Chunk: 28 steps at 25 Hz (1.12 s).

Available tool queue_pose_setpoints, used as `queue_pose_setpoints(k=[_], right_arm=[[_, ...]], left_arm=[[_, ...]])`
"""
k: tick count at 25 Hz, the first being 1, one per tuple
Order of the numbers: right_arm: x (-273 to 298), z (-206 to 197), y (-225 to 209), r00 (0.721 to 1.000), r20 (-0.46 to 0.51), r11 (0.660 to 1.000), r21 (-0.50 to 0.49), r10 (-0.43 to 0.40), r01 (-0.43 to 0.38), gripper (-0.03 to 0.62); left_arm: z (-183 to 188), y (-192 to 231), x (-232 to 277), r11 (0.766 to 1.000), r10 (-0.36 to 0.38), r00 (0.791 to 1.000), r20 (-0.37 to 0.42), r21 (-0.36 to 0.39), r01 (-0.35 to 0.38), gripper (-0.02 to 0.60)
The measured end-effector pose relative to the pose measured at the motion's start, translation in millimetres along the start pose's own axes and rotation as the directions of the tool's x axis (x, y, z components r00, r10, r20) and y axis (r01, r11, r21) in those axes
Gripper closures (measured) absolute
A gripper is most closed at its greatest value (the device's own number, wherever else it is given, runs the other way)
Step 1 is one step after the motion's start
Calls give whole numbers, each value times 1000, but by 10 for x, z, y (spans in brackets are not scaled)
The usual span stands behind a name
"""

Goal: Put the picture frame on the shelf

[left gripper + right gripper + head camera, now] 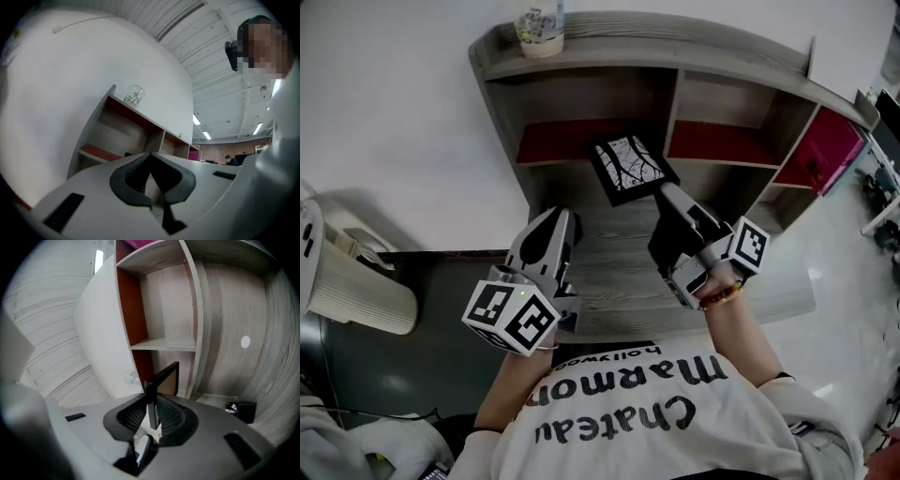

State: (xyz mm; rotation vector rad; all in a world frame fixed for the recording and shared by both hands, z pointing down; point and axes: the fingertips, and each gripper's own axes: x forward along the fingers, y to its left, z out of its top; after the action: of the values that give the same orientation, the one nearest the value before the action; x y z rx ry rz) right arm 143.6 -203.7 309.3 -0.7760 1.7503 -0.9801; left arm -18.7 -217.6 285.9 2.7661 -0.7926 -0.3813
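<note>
The picture frame (626, 167) is black with a white branch print. It hangs tilted in front of the shelf unit (675, 42), before the middle compartments. My right gripper (662, 191) is shut on its near right corner. In the right gripper view the frame's thin black edge (151, 401) stands upright between the two pads, and the rest of the frame (165, 374) reaches toward a wood-lined compartment. My left gripper (564, 218) hovers over the grey wood surface to the frame's lower left. Its jaws meet at the tips (150, 155) with nothing between them.
A glass jar (540, 30) stands on the shelf unit's top at the left, also seen from the left gripper (133, 95). A pink compartment (825, 150) is at the far right. A small black object (244, 411) lies inside a compartment. A white ribbed appliance (347, 281) sits at the left.
</note>
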Motion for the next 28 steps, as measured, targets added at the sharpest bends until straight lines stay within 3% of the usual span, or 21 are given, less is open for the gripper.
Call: queue_pose_setpoints(k=[16, 28], right_arm=[[282, 246, -508, 996, -65, 997, 43, -61, 64, 519], [388, 296, -682, 995, -1, 994, 36, -101, 101, 520]], left_arm=[[-38, 265, 170, 992, 127, 992, -2, -4, -127, 565], [-40, 415, 112, 987, 156, 988, 14, -33, -155, 565]])
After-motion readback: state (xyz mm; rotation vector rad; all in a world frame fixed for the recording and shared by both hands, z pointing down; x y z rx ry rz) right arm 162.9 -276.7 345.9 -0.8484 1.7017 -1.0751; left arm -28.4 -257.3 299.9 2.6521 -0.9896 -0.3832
